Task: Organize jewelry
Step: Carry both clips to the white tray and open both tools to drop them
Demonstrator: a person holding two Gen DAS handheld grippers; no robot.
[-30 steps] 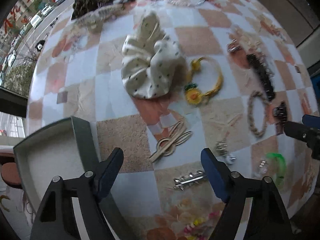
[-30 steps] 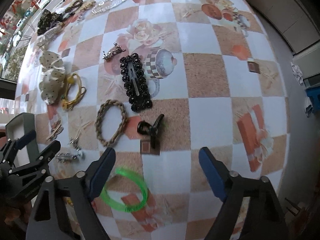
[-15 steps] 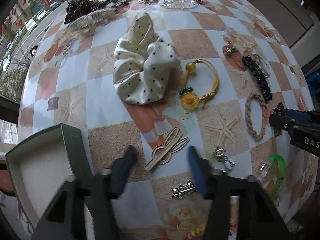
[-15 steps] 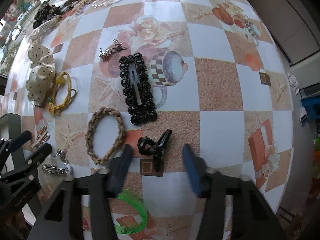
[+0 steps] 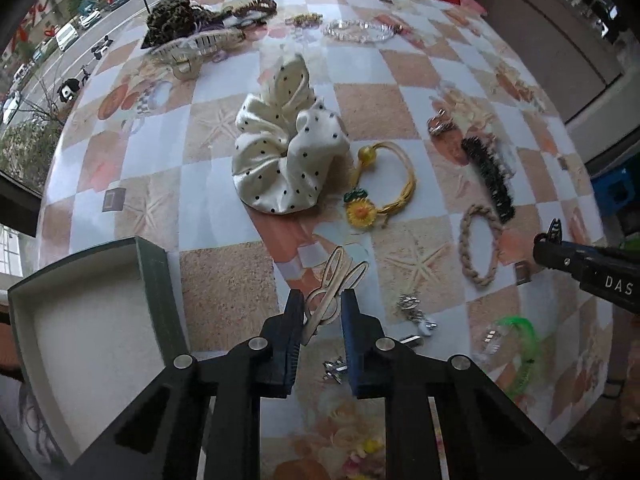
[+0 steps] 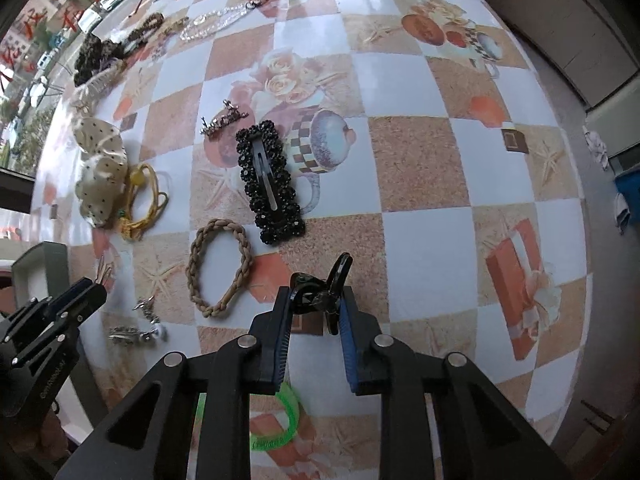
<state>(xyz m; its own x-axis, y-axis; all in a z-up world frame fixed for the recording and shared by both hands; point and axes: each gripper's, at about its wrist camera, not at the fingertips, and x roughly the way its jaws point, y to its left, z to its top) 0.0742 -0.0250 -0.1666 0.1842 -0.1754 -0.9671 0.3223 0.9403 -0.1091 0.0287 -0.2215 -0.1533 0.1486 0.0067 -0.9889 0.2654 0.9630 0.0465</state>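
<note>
The left gripper (image 5: 319, 306) is closing on a pale wooden hair clip (image 5: 336, 282); the clip's lower end is hidden between the narrow jaws. The right gripper (image 6: 313, 307) is closing on a small black claw clip (image 6: 322, 294), partly covered. The open box (image 5: 158, 276), cut off, sits at the table's (image 5: 224, 272) left edge.
</note>
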